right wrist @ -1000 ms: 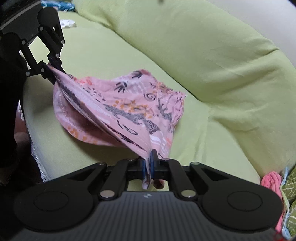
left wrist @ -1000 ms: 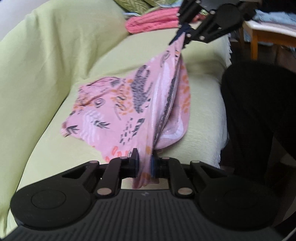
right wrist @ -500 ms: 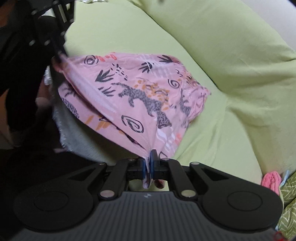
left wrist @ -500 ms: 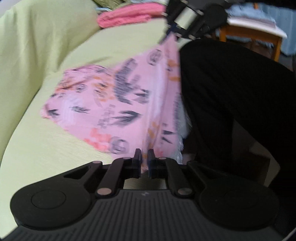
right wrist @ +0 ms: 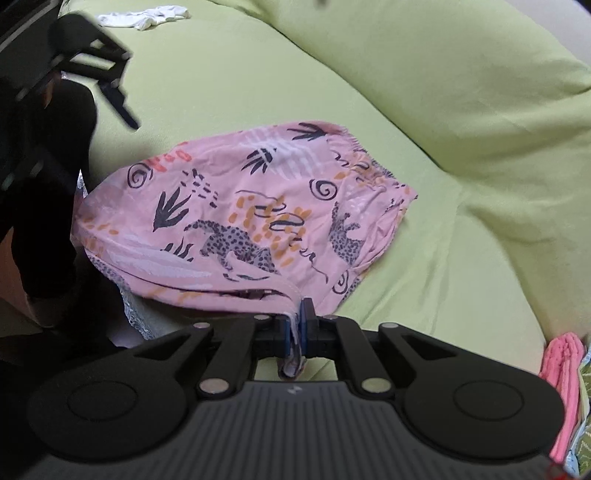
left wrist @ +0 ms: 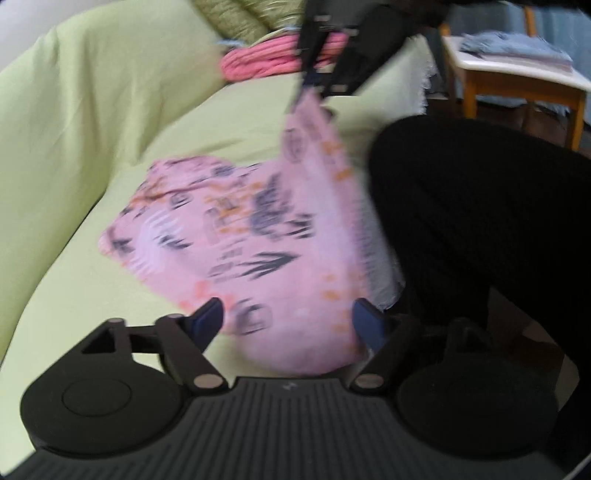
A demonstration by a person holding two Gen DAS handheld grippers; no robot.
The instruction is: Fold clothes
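left claw (left wrist: 288, 321): fingers spread wide, nothing pinched; pink cloth lies between and past the tips, whether it touches them is not clear, view is blurry
right claw (right wrist: 295, 325): fingers closed tight on a bunched corner of the cloth, a little fabric pokes out behind the pads
pink printed garment (right wrist: 251, 214): pink with leopards, spirals, leaf marks, orange dashes; spread mostly flat on the sofa seat, near corner lifted into the right claw, far edge gathered and wrinkled toward the backrest
garment, left view (left wrist: 258, 236): one corner pulled up to the right claw at the top of the frame, the rest drapes down onto the seat; motion blur
right claw, seen from left view (left wrist: 325, 66): dark, blurred, above the seat, cloth hanging from its tip
left claw, seen from right view (right wrist: 122, 107): upper left, one dark finger visible, clear of the garment
sofa (right wrist: 229, 74): light green cover, seat plus a big rounded backrest cushion
person's leg (left wrist: 480, 229): black clothing, at the front edge of the sofa just beside the garment
pink knit item (left wrist: 266, 62): folded, far end of the seat, well apart from the garment
white cloth (right wrist: 144, 16): small, crumpled, on the far seat
wooden stool (left wrist: 517, 85): beyond the sofa, blue-grey fabric piled on top
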